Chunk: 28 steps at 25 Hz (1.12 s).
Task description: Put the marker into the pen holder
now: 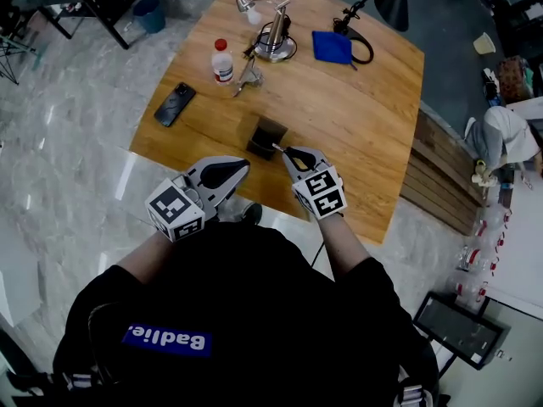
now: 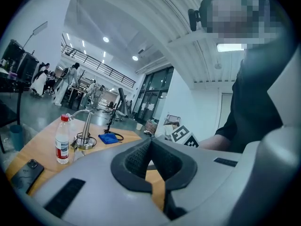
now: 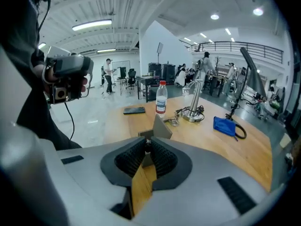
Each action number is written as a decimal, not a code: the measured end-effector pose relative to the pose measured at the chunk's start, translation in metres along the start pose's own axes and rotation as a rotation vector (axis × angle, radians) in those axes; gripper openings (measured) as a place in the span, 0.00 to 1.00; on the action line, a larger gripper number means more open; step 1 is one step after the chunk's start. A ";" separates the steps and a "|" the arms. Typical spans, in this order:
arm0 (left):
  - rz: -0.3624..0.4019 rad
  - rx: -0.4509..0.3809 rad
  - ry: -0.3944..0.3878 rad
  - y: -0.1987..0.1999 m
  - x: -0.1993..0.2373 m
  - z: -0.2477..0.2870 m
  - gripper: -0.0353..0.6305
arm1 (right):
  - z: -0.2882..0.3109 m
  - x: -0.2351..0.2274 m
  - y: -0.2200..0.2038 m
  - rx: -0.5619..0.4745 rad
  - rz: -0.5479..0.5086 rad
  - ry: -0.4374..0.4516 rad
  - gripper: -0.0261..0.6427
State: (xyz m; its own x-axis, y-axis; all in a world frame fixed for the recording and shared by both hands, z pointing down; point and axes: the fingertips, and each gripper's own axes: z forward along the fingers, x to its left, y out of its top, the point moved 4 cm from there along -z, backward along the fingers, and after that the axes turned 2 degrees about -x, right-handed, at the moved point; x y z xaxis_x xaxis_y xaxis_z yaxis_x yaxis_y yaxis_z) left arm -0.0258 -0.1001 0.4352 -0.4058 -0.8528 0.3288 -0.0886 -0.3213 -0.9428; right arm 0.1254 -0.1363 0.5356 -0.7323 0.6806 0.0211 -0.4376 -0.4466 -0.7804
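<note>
Marker is pinched tight in the right gripper, just beside the pen holder. The left gripper is closed on nothing. Next, I think: line it up over the hole, then let go.

The table is smooth wood with a satin sheen. The bottle is clear plastic, the lamp shiny metal, the cloth soft fabric, the pen holder matt dark.
</note>
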 end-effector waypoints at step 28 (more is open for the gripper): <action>0.002 0.029 -0.126 0.013 0.061 -0.035 0.07 | 0.098 0.033 0.002 0.512 -0.526 0.074 0.10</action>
State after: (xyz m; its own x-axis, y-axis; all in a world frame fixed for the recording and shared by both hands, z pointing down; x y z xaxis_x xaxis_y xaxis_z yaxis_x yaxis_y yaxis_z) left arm -0.0830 -0.1418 0.4410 -0.2884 -0.8976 0.3333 -0.0609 -0.3302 -0.9419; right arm 0.0491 -0.1721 0.5961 -0.3289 0.9091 0.2556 -0.9235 -0.2530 -0.2885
